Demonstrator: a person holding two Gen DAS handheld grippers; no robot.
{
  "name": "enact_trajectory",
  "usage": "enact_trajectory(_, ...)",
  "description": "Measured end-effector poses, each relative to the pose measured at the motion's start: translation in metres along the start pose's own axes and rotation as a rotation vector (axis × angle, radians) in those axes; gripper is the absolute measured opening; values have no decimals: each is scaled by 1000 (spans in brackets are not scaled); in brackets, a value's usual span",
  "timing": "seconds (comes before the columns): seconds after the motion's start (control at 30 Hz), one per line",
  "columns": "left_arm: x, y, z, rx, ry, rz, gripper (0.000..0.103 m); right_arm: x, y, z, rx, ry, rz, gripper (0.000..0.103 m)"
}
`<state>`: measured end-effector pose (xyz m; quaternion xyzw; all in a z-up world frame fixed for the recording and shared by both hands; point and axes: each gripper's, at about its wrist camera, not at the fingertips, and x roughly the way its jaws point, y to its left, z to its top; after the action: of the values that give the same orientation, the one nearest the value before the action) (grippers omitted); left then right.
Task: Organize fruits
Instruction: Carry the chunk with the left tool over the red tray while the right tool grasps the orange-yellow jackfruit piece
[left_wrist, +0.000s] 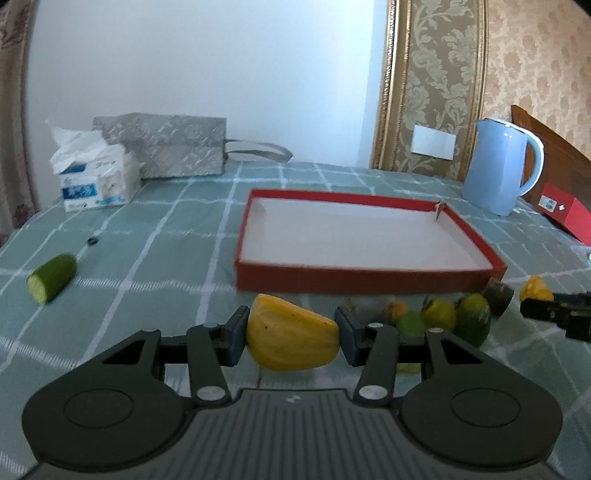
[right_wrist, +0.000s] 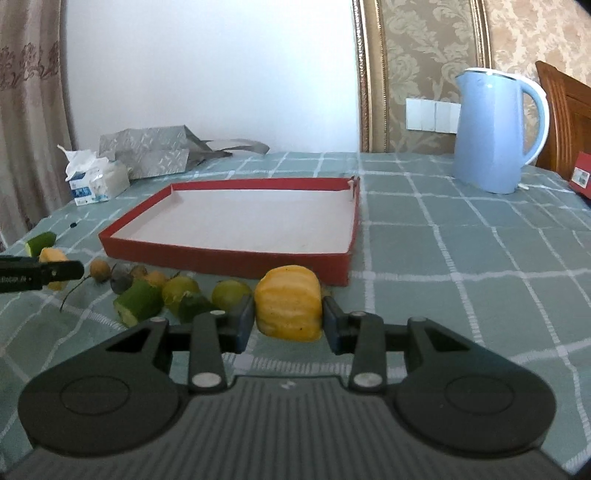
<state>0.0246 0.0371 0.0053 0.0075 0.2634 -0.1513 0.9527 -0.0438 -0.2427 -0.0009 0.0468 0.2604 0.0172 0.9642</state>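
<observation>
Left wrist view: my left gripper (left_wrist: 292, 338) has its fingers (left_wrist: 234, 338) clamped on a yellow fruit piece (left_wrist: 291, 339), one pad pressing each side. Ahead of it sits the red tray (left_wrist: 354, 278), white inside, on the green checked table (left_wrist: 166, 236), the near wall just beyond my fruit. Off to the left lies a cut cucumber piece (left_wrist: 51, 277), well apart from everything else. To the right of my fingers there's a loose cluster of fruit: a couple of green limes (left_wrist: 474, 317), a yellow-green one between them, and some small orange bits, all just in front of the tray's near wall. At the right edge I can see the tip of the other gripper with something yellow in it.

Over on the right wrist view, my right gripper (right_wrist: 289, 319) is closed on its own chunk of yellow fruit (right_wrist: 288, 302), ridged and blocky, pads tight on both flanks, near the tray's (right_wrist: 229, 264) front right corner. The pile is to the left here: a green cucumber stub (right_wrist: 138, 302), limes, and small orange fruits (right_wrist: 99, 269) with stalks. The left gripper pokes in from the left edge, holding its yellow piece. A blue kettle (right_wrist: 491, 133) stands far right at the back, a tissue pack (right_wrist: 98, 182) and a grey bag (right_wrist: 155, 155) far left.
</observation>
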Motion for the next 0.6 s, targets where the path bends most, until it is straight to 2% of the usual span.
enact_trajectory(0.13,16,-14,27,39,-21,-14,49,1,-6,1,13,-17,-20,37)
enact_trajectory(0.3,59,-26,65,29,-14,-21,49,7,-13,2,43,-16,-16,37)
enact_trajectory(0.43,102,-30,87,-11,29,-27,49,11,-17,5,59,-25,-17,37)
enact_trajectory(0.6,147,-32,90,-6,105,22,49,20,-21,8,76,-24,-7,37)
